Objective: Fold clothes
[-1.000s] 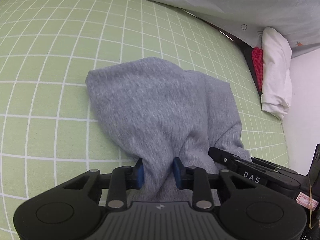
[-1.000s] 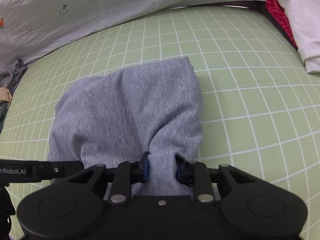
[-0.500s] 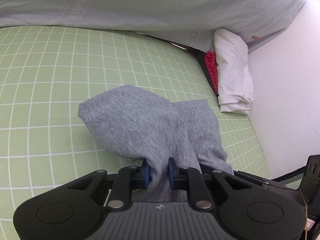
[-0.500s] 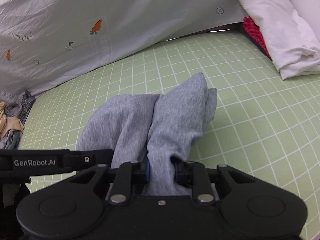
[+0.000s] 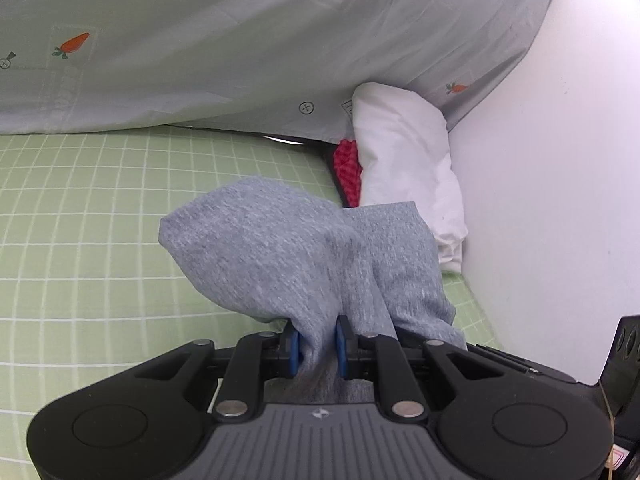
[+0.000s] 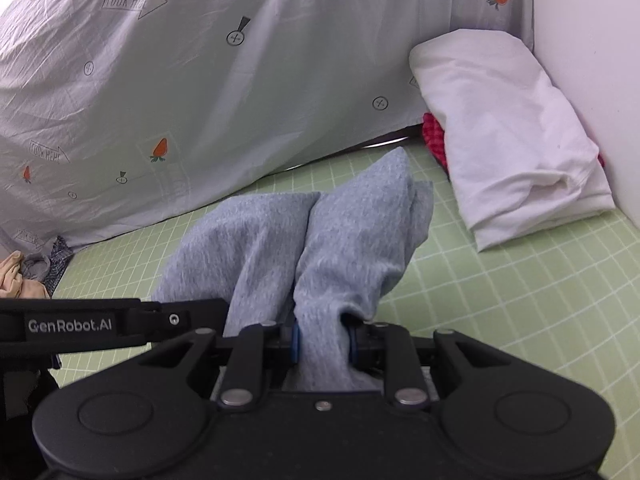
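A grey knit garment (image 5: 296, 248) hangs bunched and lifted off the green checked sheet (image 5: 80, 240). My left gripper (image 5: 317, 344) is shut on one gathered edge of it. My right gripper (image 6: 323, 342) is shut on another gathered edge of the same garment (image 6: 344, 240). The two grippers are close side by side; the left gripper's body shows at the left of the right wrist view (image 6: 100, 326). The cloth droops forward in two lobes.
A folded white garment (image 6: 508, 136) lies on a red one (image 6: 434, 136) at the far right by the white wall (image 5: 560, 160). A pale carrot-print sheet (image 6: 200, 80) hangs behind. Loose clothes (image 6: 24, 276) lie at the far left.
Both grippers have risen and tilted up, lifting the grey garment off the sheet. The cloth, flat one second ago, now hangs bunched between them.
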